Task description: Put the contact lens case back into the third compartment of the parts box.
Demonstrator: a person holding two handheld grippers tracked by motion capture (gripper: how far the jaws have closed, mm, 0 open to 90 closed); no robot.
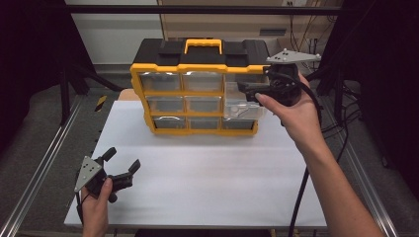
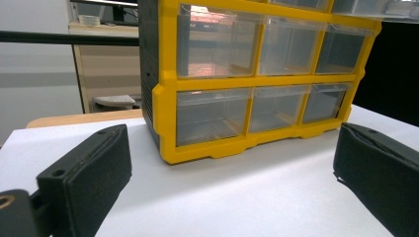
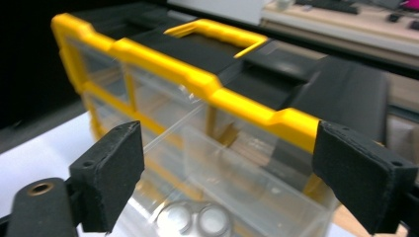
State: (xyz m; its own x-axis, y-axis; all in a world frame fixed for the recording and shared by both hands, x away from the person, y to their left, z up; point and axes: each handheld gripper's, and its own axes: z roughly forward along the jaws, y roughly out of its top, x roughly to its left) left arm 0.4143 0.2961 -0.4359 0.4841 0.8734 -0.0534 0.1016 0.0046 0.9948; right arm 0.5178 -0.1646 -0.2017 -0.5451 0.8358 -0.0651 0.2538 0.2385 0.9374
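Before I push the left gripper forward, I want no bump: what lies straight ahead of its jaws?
Likely the yellow organizer's bottom row of clear drawers; bare white tabletop lies between, depth uncertain.

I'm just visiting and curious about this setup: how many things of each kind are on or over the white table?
Yellow-and-black drawer organizer: 1
Clear drawers in it: 9, one of them pulled out at the right
Round metal discs in the pulled-out drawer: 2 in sight
Hand-held grippers: 2, left gripper and right gripper, both with jaws open
Total: 14
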